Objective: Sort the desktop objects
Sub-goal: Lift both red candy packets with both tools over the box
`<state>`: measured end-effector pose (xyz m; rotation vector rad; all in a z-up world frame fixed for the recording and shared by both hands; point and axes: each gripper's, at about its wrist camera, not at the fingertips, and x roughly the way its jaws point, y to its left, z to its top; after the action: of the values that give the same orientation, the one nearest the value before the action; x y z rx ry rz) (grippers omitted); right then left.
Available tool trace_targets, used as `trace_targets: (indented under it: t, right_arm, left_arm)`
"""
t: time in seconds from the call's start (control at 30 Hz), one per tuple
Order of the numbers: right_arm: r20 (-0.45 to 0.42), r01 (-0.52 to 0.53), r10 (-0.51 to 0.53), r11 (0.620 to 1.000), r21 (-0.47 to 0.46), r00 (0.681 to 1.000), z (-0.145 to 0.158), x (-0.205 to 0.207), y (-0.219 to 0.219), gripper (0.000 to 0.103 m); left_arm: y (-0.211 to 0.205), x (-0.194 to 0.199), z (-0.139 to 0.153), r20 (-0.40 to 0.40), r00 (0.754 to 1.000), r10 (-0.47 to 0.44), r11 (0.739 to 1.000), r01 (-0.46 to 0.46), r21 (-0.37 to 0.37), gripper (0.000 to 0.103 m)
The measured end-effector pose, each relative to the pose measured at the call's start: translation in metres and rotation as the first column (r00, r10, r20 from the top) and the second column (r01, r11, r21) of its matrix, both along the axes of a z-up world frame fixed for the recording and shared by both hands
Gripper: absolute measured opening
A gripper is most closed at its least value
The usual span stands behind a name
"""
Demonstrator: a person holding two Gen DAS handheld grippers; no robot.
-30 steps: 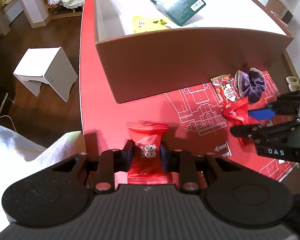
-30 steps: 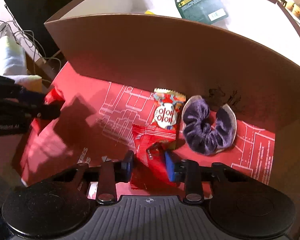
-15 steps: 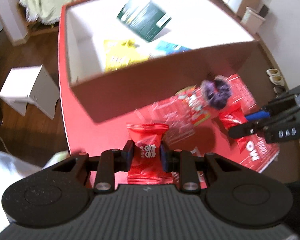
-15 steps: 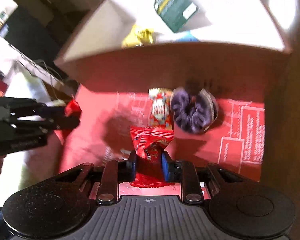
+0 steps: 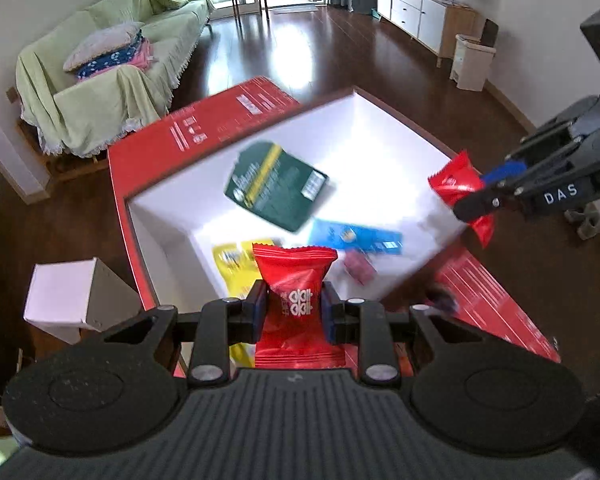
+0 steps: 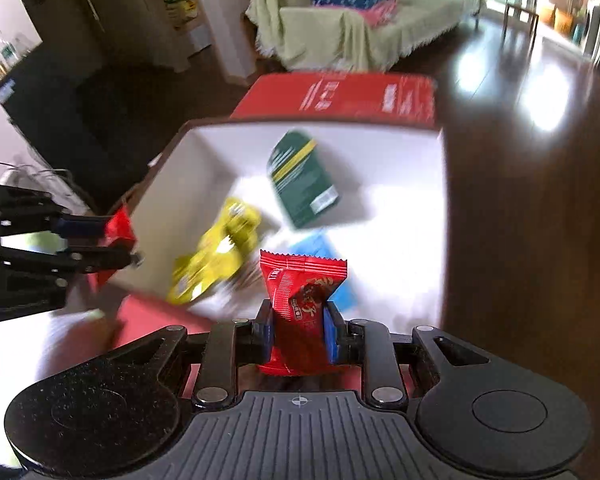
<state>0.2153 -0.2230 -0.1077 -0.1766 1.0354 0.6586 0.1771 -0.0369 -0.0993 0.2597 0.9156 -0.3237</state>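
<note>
Both hand-held grippers have risen from the red tabletop mat to above the open cardboard box within the last second, each carrying a snack.

On the left, the left hand-held gripper [image 5: 293, 312] is clamped on a red snack packet [image 5: 296, 280] with white characters, held over the near left edge of the white-lined cardboard box [image 5: 364, 128]. A second ago this packet sat low above the mat, in front of the box wall.

Inside the box lie a yellow packet [image 5: 232, 264], a dark green card pack [image 5: 276, 184] and a blue pack [image 5: 356, 236].

On the right, the right hand-held gripper [image 6: 298, 330] grips a second red snack packet [image 6: 302, 300], lifted off the mat and now over the box's near right side.

Both packets appear ready for release into the box.
</note>
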Motion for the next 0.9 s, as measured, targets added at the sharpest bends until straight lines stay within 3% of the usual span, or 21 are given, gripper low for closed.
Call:
trace_targets:
  t: [0.17,0.43,0.7,0.9]
  right_arm:
    - [0.066,-0.006,0.009,0.999,-0.04,0.998,0.009,0.04,0.013,0.023]
    - [0.071,-0.05,0.061,0.987,-0.153,0.996,-0.021,0.097,0.038,0.024]
    - [0.067,-0.171,0.195,0.951,-0.257,0.979,-0.054,0.126,0.052,0.024]
    - [0.073,-0.272,0.308,0.911,-0.311,0.948,-0.07,0.134,0.066,0.024]
  left_arm:
    - [-0.005,0.042,-0.006,-0.022,1.0,0.007,1.0,-0.007,0.006,0.023]
    - [-0.013,0.092,-0.03,-0.085,0.996,0.014,1.0,-0.014,0.002,0.023]
    - [-0.013,0.12,-0.054,-0.135,0.989,0.066,0.997,-0.069,-0.019,0.023]
    - [-0.013,0.136,-0.069,-0.159,0.982,0.098,0.994,-0.104,-0.029,0.023]
